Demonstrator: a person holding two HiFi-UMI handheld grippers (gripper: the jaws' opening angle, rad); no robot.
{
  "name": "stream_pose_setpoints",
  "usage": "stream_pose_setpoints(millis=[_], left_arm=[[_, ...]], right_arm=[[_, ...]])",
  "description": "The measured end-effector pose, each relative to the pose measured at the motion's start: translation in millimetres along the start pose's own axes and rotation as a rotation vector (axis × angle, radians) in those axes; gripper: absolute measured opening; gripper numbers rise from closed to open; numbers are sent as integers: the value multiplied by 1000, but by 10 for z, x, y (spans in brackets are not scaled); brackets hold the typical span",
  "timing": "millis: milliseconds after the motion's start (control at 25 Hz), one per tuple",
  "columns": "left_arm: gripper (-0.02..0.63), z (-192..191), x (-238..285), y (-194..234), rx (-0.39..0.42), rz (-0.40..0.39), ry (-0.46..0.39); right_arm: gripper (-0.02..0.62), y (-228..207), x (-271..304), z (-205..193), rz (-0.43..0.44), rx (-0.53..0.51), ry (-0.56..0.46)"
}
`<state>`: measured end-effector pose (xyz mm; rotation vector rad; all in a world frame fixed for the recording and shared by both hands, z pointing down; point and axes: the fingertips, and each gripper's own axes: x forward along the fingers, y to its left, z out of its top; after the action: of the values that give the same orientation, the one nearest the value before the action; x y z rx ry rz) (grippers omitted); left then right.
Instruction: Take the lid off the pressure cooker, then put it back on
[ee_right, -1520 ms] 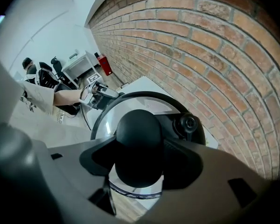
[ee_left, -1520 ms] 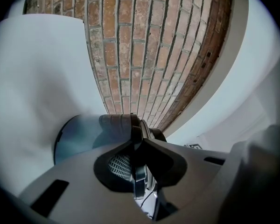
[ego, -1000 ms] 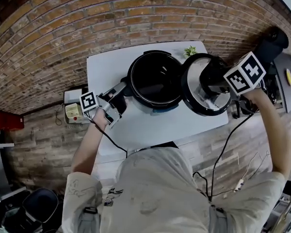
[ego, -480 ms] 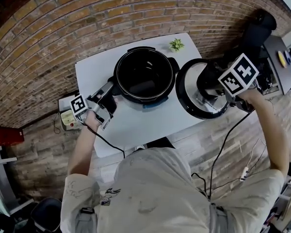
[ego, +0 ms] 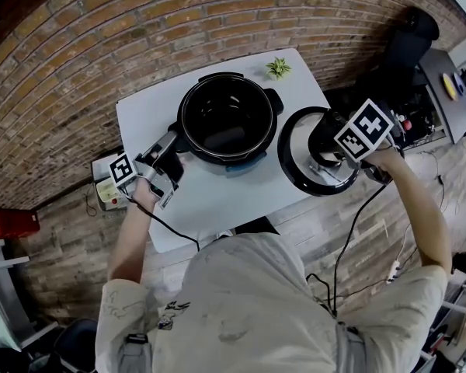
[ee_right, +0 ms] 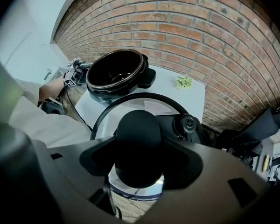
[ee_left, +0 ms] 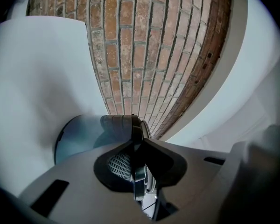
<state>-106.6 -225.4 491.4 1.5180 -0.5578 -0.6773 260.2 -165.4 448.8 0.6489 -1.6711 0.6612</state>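
Note:
The black pressure cooker pot [ego: 227, 119] stands open on the white table [ego: 217, 200], its inside dark and empty. My left gripper [ego: 169, 155] is shut on the pot's left side handle [ee_left: 132, 126], which shows as a thin black edge between the jaws of that gripper [ee_left: 137, 146]. The round lid [ego: 299, 162] hangs low over the table's right edge, clear of the pot. My right gripper [ego: 332, 142] points down and is shut on the lid's black knob [ee_right: 139, 146]. In the right gripper view the lid's rim [ee_right: 130, 99] lies below the knob, with the pot [ee_right: 115, 71] beyond.
A small green plant [ego: 278, 68] sits at the table's far right corner. Black equipment [ego: 408, 45] and a cluttered stand are to the right of the table. A small yellow device [ego: 106, 193] lies left of the table. Cables hang from both grippers.
The right gripper has carried the lid away from the pot, down and toward the table's right edge. The left gripper has kept its hold on the pot's handle.

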Motion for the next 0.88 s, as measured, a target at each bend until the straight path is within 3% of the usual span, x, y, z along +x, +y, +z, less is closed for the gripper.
stream_pose_setpoints(millis=[720,880], left_arm=[[67,4,-7,-16,-6,-26,-28],[67,3,-7,-18,-8,-29,-35]], right_arm=[[291,-137,1348,-176,5,90,18],[291,-133,1521,-191,-22,57,43]])
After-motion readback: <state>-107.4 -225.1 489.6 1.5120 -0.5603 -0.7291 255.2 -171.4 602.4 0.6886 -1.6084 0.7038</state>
